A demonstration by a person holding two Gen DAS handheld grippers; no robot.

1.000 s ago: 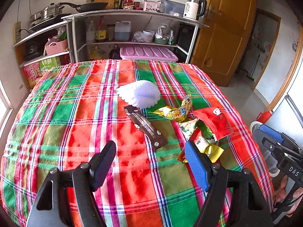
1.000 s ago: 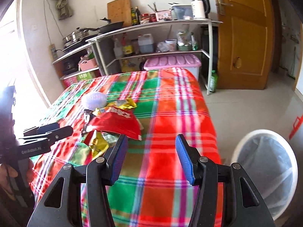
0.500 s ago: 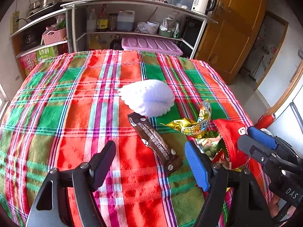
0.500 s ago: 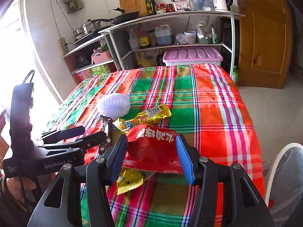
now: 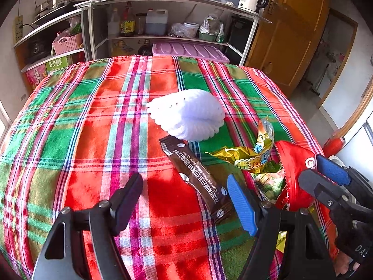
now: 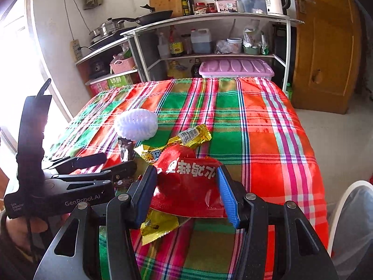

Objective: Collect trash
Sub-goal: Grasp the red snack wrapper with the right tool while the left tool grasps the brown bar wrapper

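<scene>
On the table [image 6: 263, 126] covered with a red-and-green plaid cloth, the litter lies bunched at the near right side: a crinkled red foil snack bag [image 6: 188, 182], a yellow foil candy wrapper [image 6: 177, 141], a long dark-brown coffee sachet [image 5: 198, 177], a white foam fruit net [image 5: 186, 116] and a small yellow packet [image 6: 156, 227] partly under the red bag. The step in hand looks like the first pick-up. The right tongs [image 6: 186, 191] stand open, level with the table and straddling the red bag, whose sides lie between the blue pads without being squeezed. The next move probably calls for closing on the bag, lifting it free of the wrappers beneath, then swinging right to the white-rimmed bin with its grey liner [image 6: 349, 217] on the floor beside the table. The left tongs [image 5: 184, 200] are open too, tilted down over the cloth, with the brown sachet's near end between the tips, untouched.
</scene>
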